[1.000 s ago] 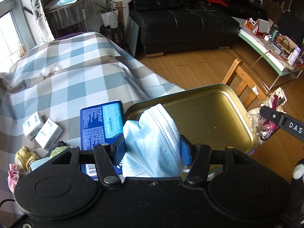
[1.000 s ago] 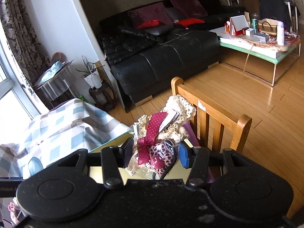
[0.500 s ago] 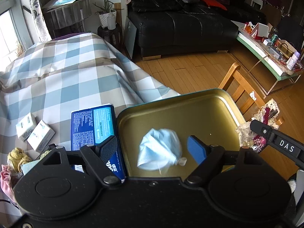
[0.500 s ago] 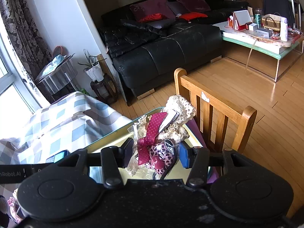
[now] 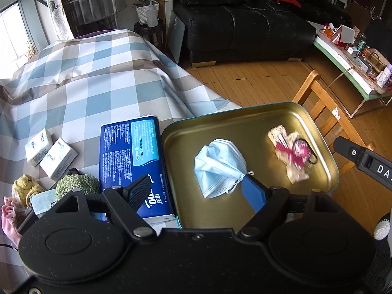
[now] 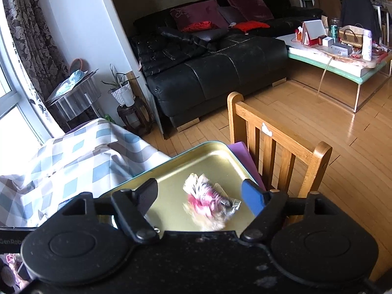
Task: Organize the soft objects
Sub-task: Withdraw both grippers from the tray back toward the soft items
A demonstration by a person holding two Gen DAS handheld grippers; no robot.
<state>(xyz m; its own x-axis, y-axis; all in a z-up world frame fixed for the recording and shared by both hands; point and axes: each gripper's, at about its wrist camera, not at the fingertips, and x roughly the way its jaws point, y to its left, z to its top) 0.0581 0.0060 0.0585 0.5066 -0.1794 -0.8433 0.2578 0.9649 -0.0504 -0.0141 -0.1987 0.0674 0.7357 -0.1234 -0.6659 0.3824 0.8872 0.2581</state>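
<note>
Two soft things already lay in the gold tray [image 5: 247, 120] at the right edge of the checked surface [image 5: 80, 93]: a crumpled pale blue face mask [image 5: 218, 166] toward the tray's near left part, and a lace-and-pink ribbon bundle [image 5: 291, 154] toward its right side, blurred as if just dropped. The left gripper [image 5: 196, 191] hung over the tray with its fingers spread and nothing between them; the mask lay below, free of the pads. The right gripper [image 6: 199, 196] had its fingers opening, the bundle loose on the tray beneath them.

Still outside the tray, by the surface's near left corner, sat a yellow plush toy [image 5: 24, 186], a green fuzzy ball [image 5: 76, 183] and something pink [image 5: 8, 223]. By my judgement the sorting was partly done, with those left to move.
</note>
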